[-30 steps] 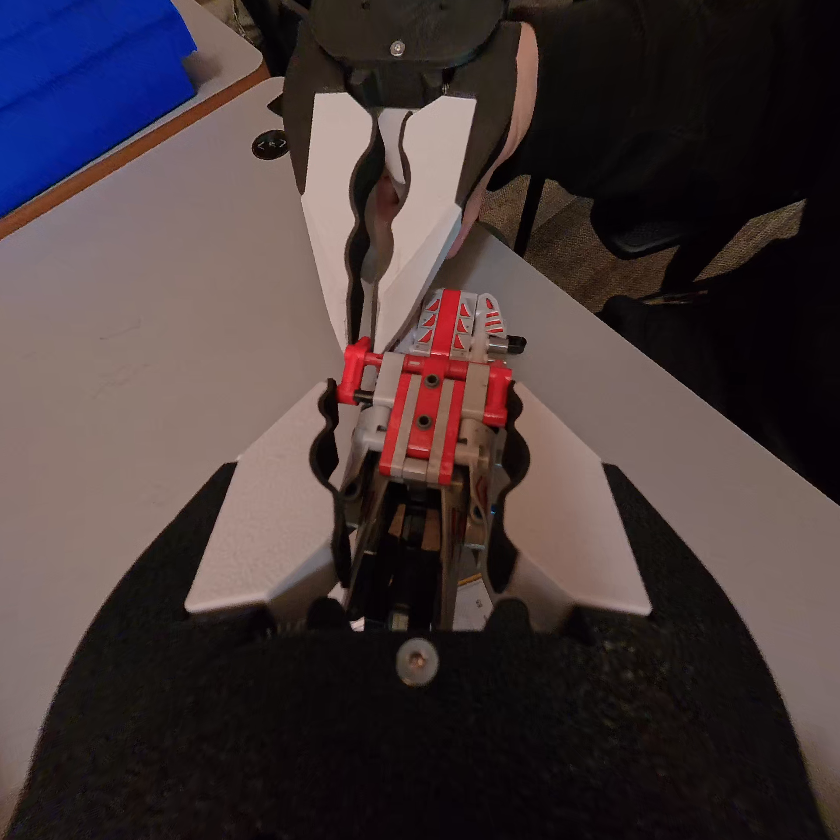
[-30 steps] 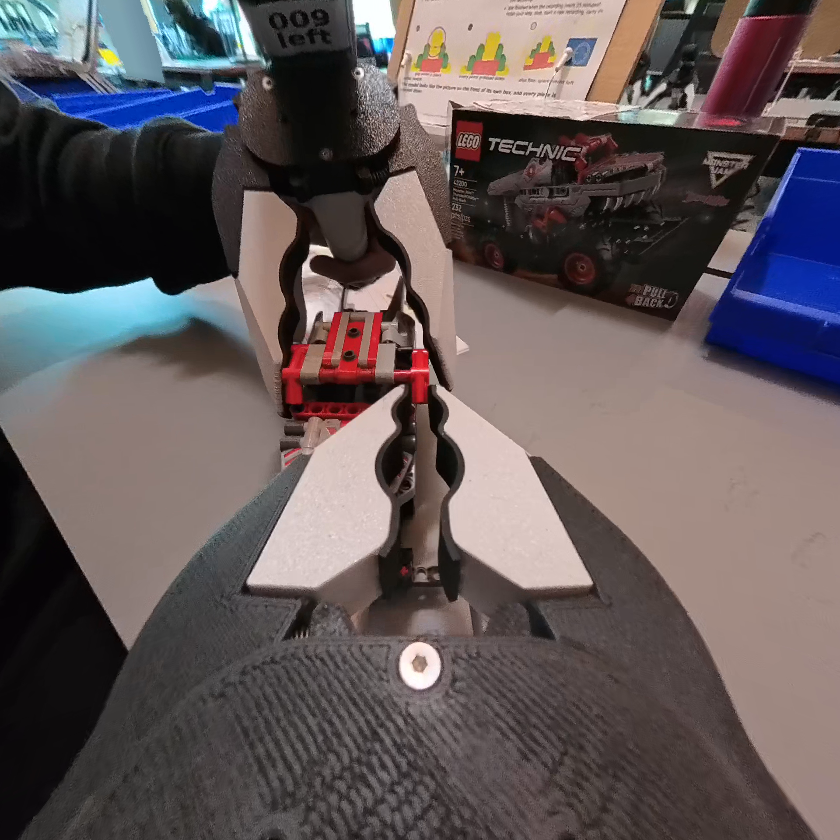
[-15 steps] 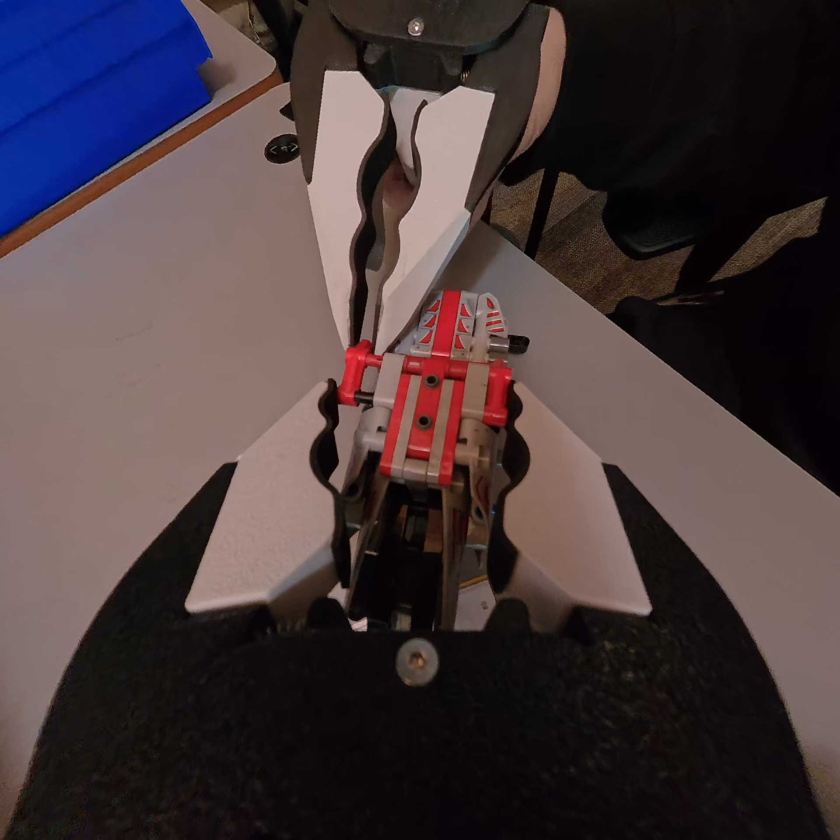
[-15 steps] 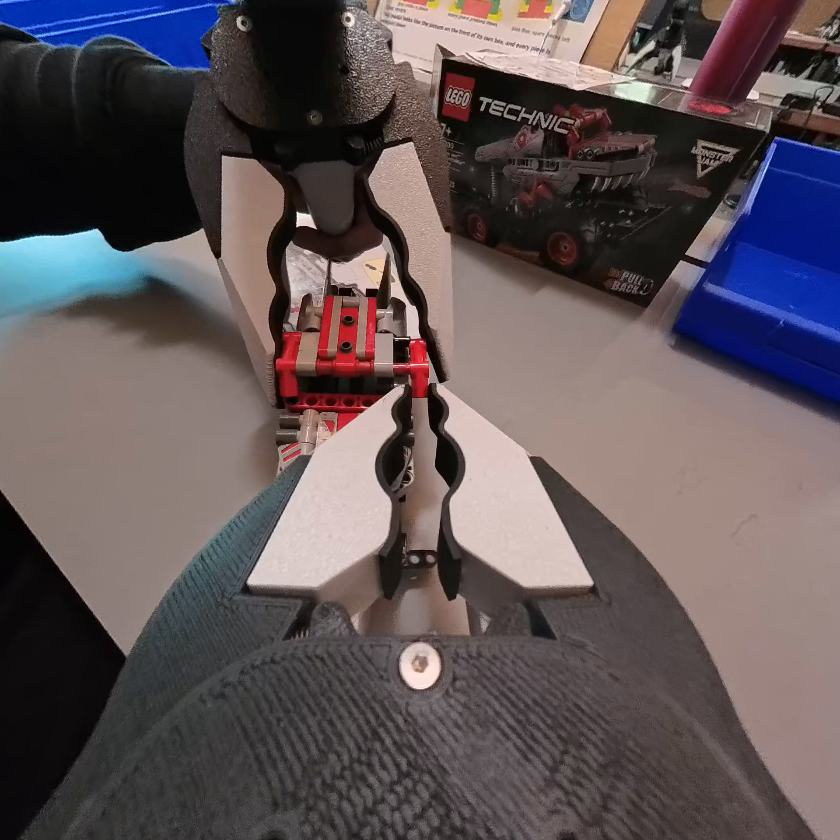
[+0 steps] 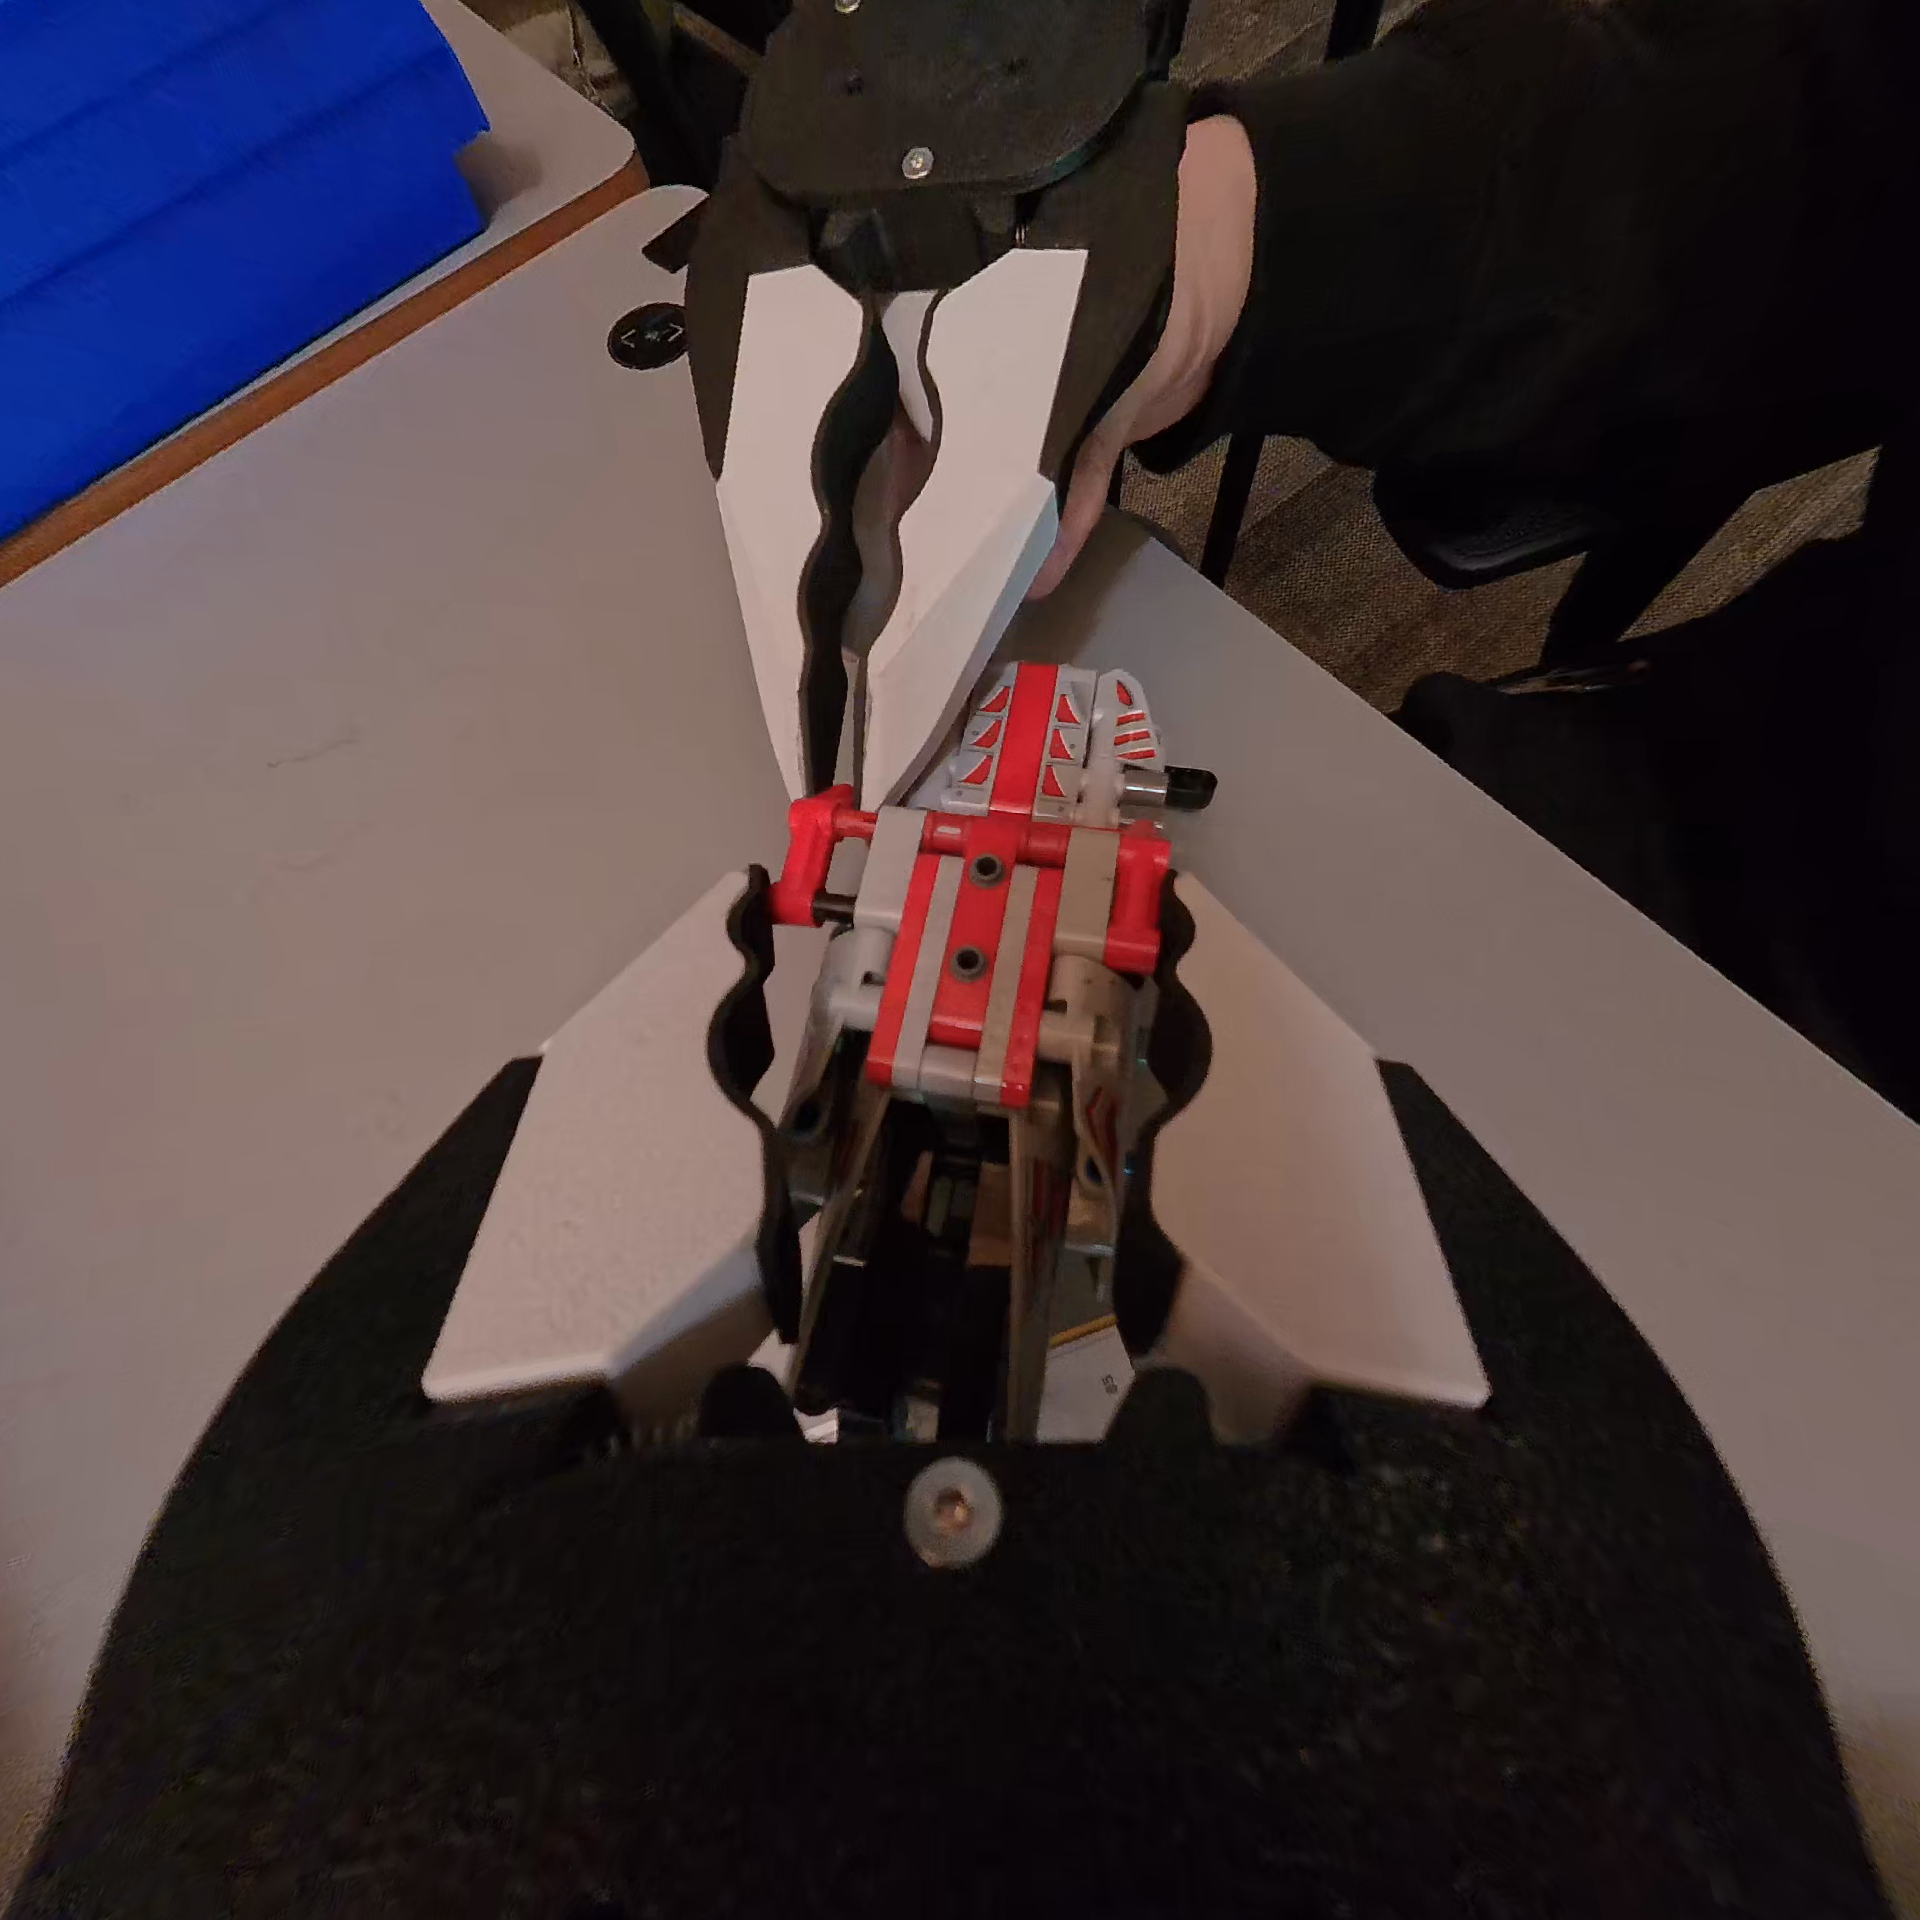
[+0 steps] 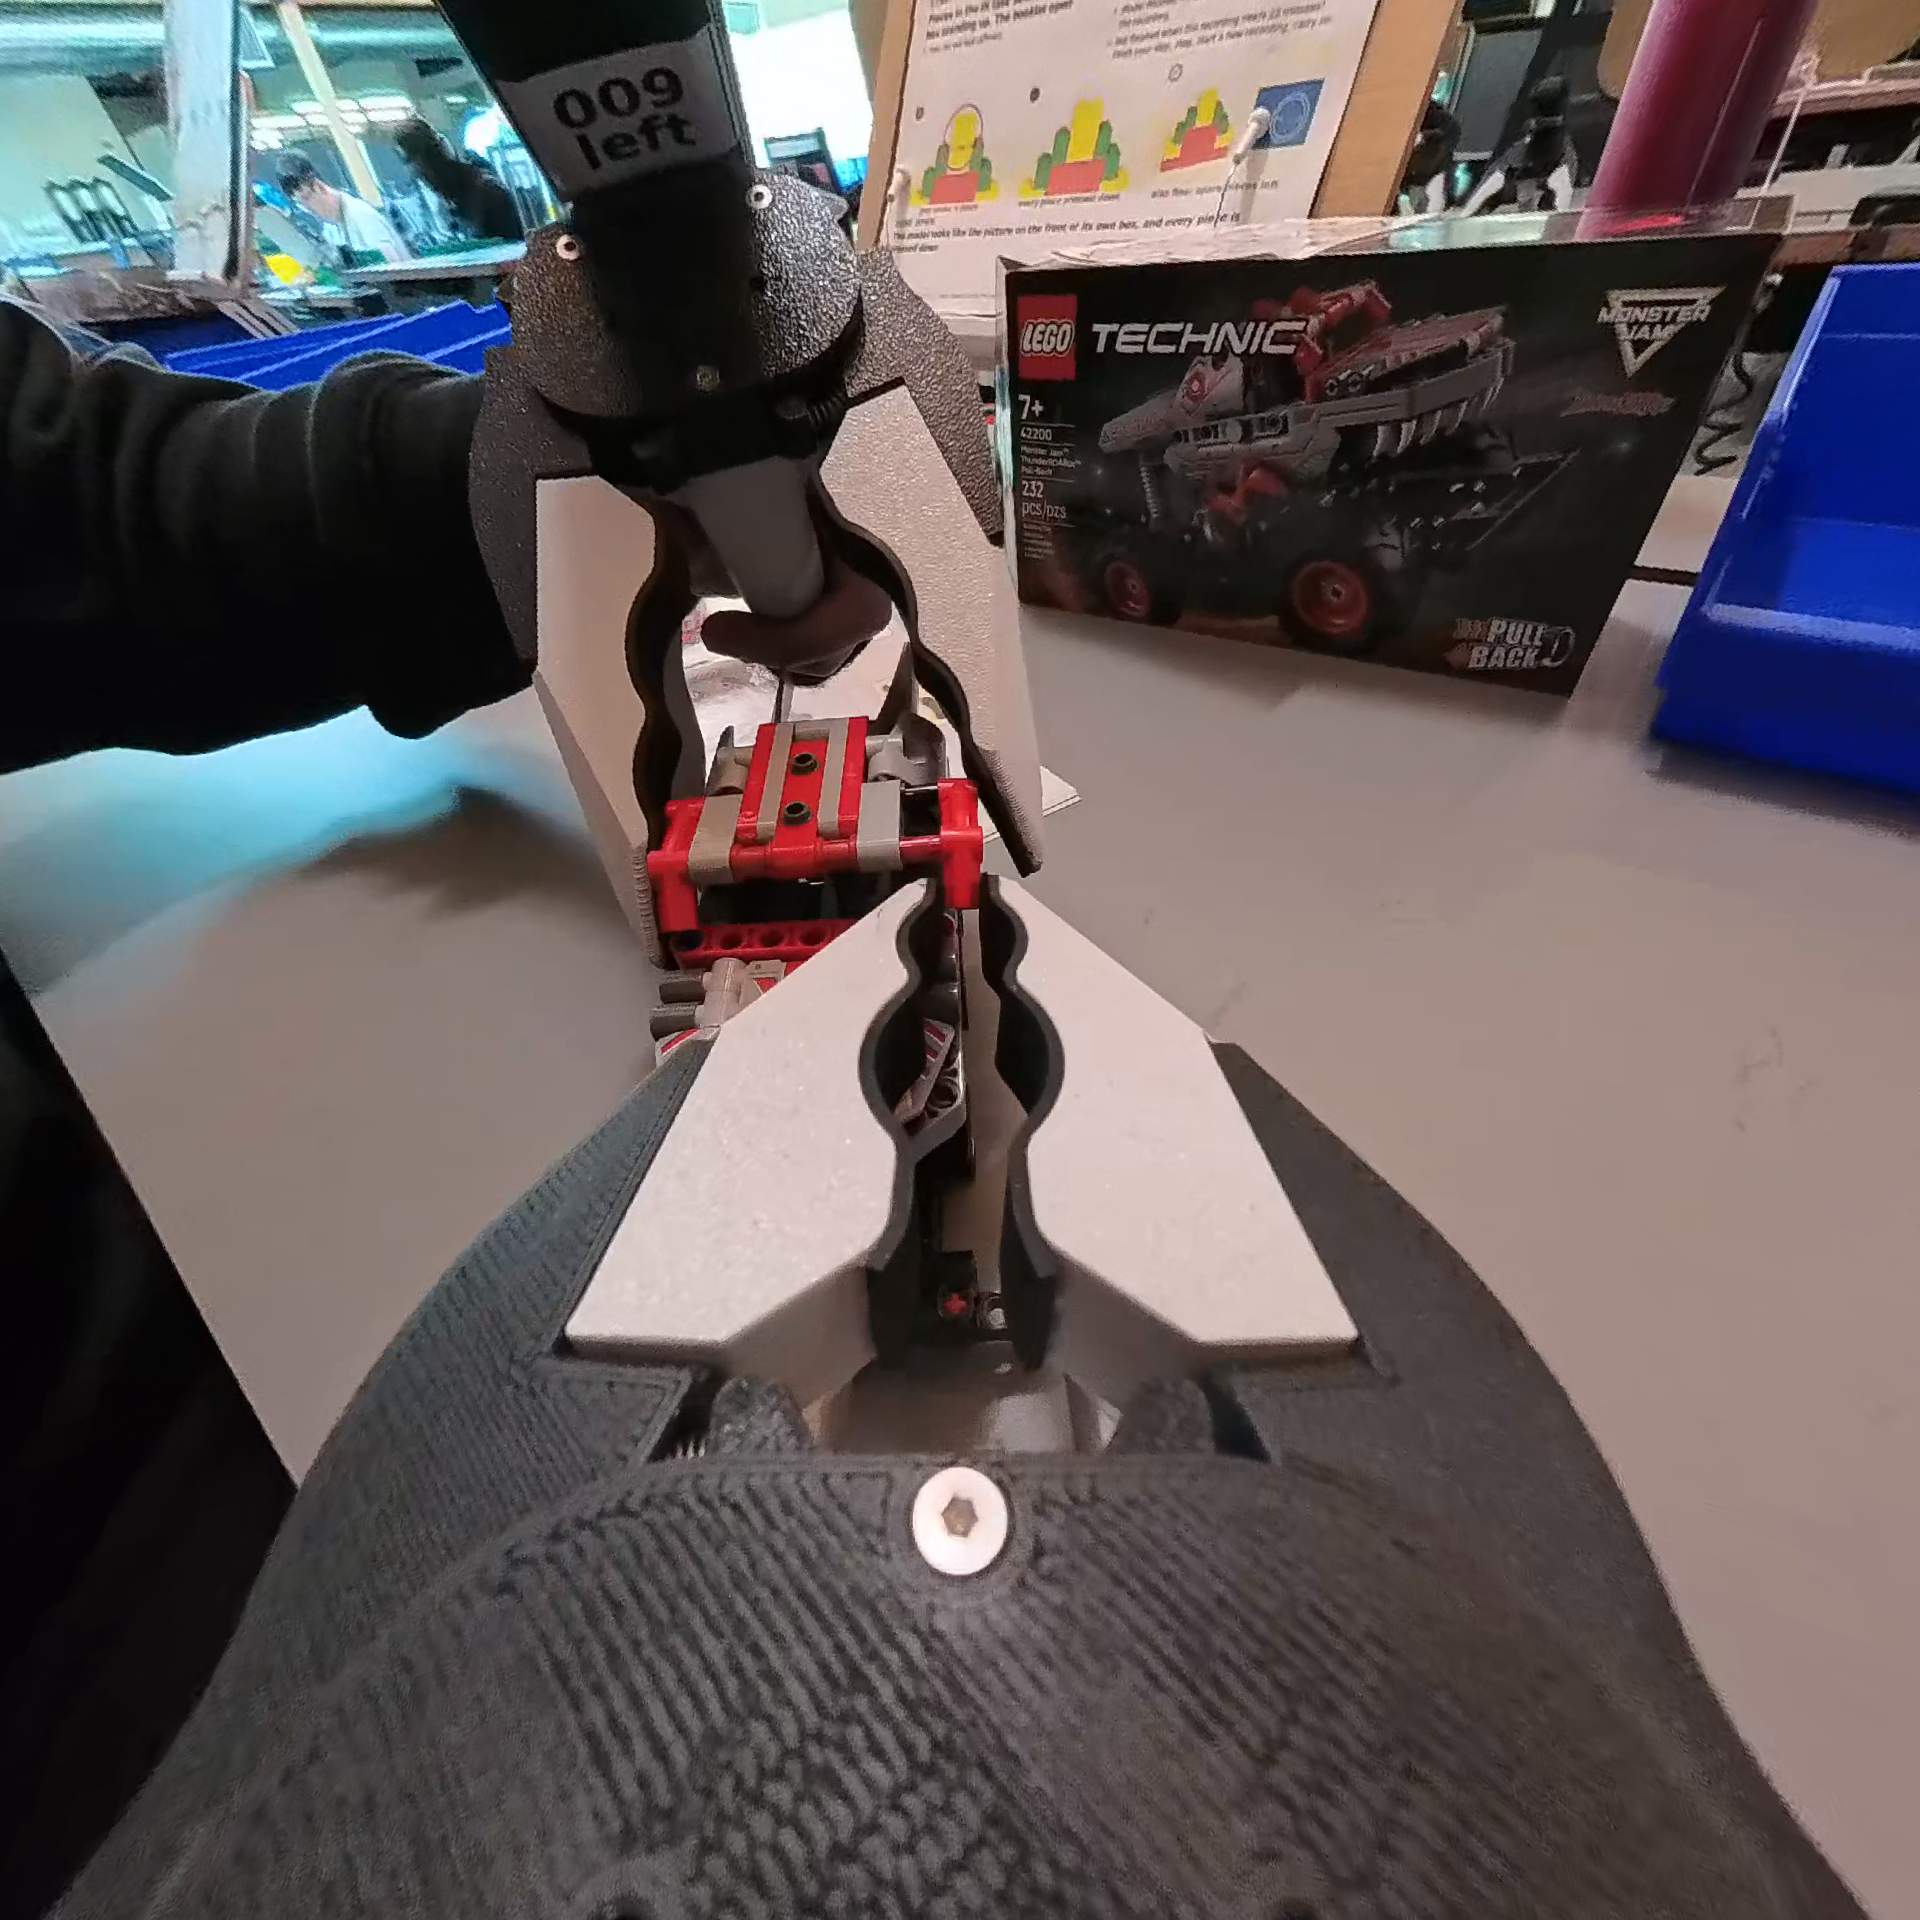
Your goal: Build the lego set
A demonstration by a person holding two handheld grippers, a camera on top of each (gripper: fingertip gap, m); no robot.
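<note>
- Two grippers meet at one red and grey lego assembly [image 5: 987, 935], which stands on the grey table [image 5: 364, 727] near its edge.
- Left gripper [image 5: 961, 904] pinches the assembly across its width, one finger against each side, with the red cross-bar level with the fingertips.
- Right gripper [image 6: 961, 904] has its fingers pressed nearly together on a thin dark part (too hidden between the pads to name) at the assembly's near side; its tips sit just beside the red connector [image 6: 958, 842] at the bar's end.
- Main risk, as I judge it: pushing off-axis could skew the red connector or pop the bar loose, since the right gripper's tips bear on one end only.
- Second risk: if the left grip slackens, the assembly could tip or slide toward the table edge.
- Set's box [image 6: 1351, 457] and a blue bin [image 6: 1808, 582] stand well apart behind.
</note>
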